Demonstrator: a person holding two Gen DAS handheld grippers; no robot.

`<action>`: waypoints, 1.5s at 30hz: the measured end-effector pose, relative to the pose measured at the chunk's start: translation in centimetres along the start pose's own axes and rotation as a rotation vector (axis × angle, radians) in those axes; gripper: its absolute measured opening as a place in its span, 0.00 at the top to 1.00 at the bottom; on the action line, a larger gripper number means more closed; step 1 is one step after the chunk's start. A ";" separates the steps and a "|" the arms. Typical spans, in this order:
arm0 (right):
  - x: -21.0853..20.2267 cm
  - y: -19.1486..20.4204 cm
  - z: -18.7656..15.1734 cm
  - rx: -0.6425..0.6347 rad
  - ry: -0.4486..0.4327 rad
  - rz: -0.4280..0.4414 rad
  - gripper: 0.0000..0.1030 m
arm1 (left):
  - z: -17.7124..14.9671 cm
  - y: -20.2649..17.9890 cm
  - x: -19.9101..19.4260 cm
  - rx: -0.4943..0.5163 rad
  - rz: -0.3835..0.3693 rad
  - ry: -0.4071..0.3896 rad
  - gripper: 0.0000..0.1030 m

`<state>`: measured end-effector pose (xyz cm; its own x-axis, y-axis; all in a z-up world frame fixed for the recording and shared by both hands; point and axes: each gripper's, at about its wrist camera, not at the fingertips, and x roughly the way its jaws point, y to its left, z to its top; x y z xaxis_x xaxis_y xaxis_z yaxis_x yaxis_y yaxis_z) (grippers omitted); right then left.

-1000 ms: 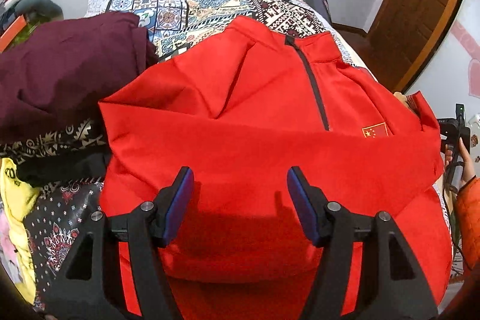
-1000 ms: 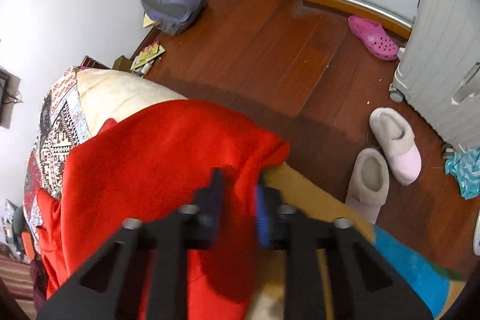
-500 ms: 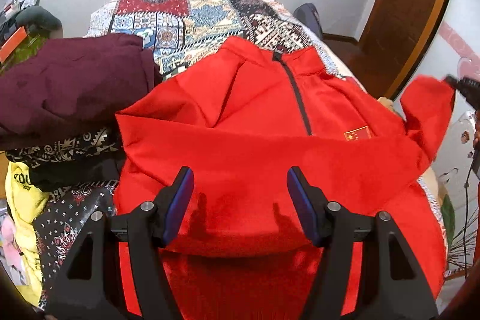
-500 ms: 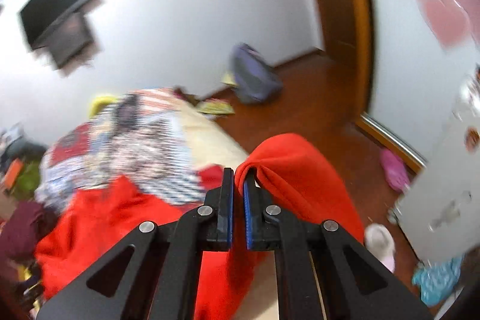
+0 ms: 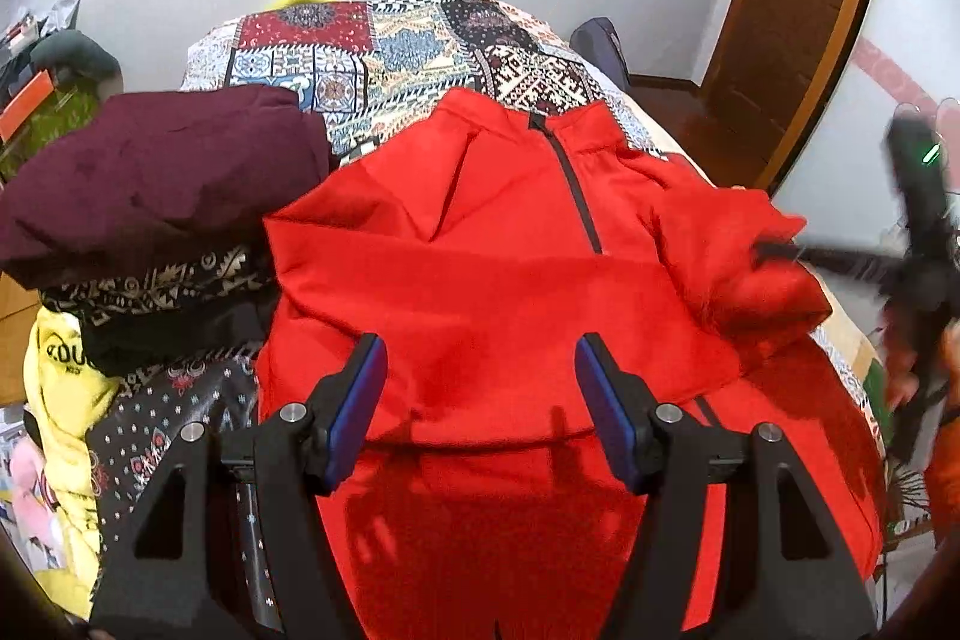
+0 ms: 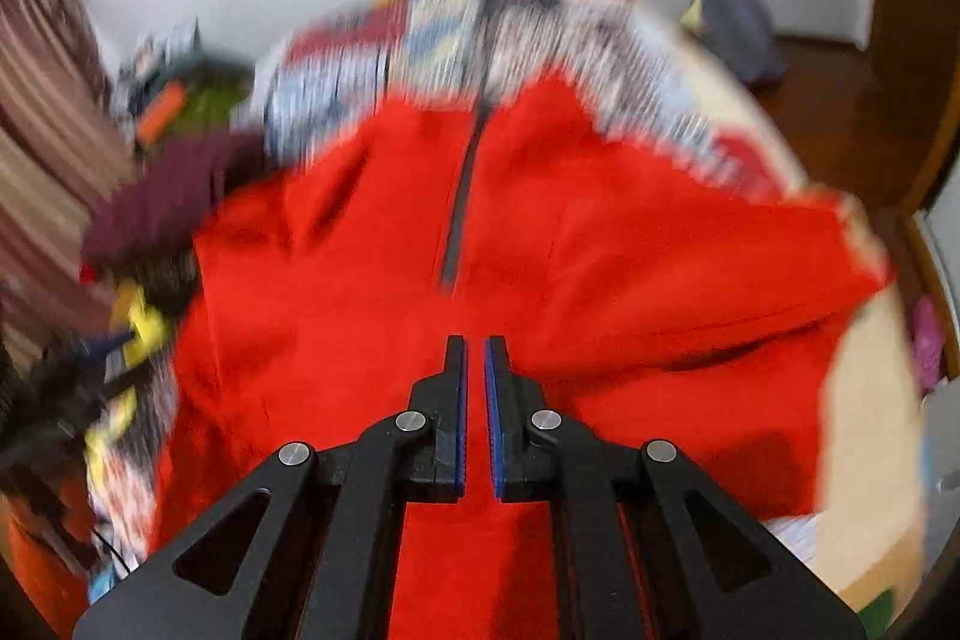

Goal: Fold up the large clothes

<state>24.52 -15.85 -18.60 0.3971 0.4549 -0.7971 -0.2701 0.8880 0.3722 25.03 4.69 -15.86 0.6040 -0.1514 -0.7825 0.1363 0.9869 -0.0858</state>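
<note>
We see the bright red zip-neck pullover (image 5: 510, 280) lying face up across the patchwork-patterned bedspread (image 5: 408, 46), collar toward the far wall, one sleeve folded across its chest. Our left gripper (image 5: 480, 388) hovers over the pullover's lower half, jaws wide apart and holding nothing. Our right gripper (image 6: 474, 382) has its jaws nearly together above the red fabric; we cannot tell whether any cloth is pinched. A dark maroon garment (image 5: 162, 178) is heaped just left of the pullover
</note>
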 end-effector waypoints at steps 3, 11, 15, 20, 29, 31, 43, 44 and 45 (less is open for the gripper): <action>3.0 0.9 -1.7 -0.014 0.133 0.005 0.95 | -0.8 0.2 0.1 0.009 0.006 0.017 0.37; -0.1 -1.1 -1.5 0.043 0.079 -0.006 0.72 | -2.1 0.4 1.1 0.005 0.006 0.046 0.37; -2.8 -4.7 -0.5 0.133 -0.049 -0.058 0.58 | -2.0 0.3 1.5 -0.006 -0.002 0.048 0.37; -2.3 -10.0 0.2 0.345 -0.064 -0.085 0.58 | -1.6 0.1 1.9 -0.016 -0.013 0.043 0.37; 1.4 -15.2 0.2 0.574 -0.064 -0.091 0.58 | -1.1 0.3 3.1 -0.039 -0.018 0.048 0.37; 1.5 -15.3 0.7 0.578 -0.106 -0.114 0.58 | -1.2 0.6 3.5 -0.045 -0.016 0.056 0.37; -2.7 -7.4 7.3 0.232 -0.314 -0.247 0.95 | -1.2 2.2 2.6 -0.071 0.025 0.023 0.37; -3.3 -6.0 7.9 0.196 -0.327 -0.221 0.95 | -1.1 2.4 2.2 -0.073 0.030 0.017 0.37; -4.0 -4.4 8.4 0.160 -0.340 -0.188 0.96 | -1.1 2.7 1.9 -0.078 0.033 0.010 0.37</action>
<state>31.49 -21.02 -13.05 0.7009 0.2563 -0.6657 -0.0365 0.9449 0.3254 25.65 7.09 -18.22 0.5995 -0.1188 -0.7915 0.0549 0.9927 -0.1074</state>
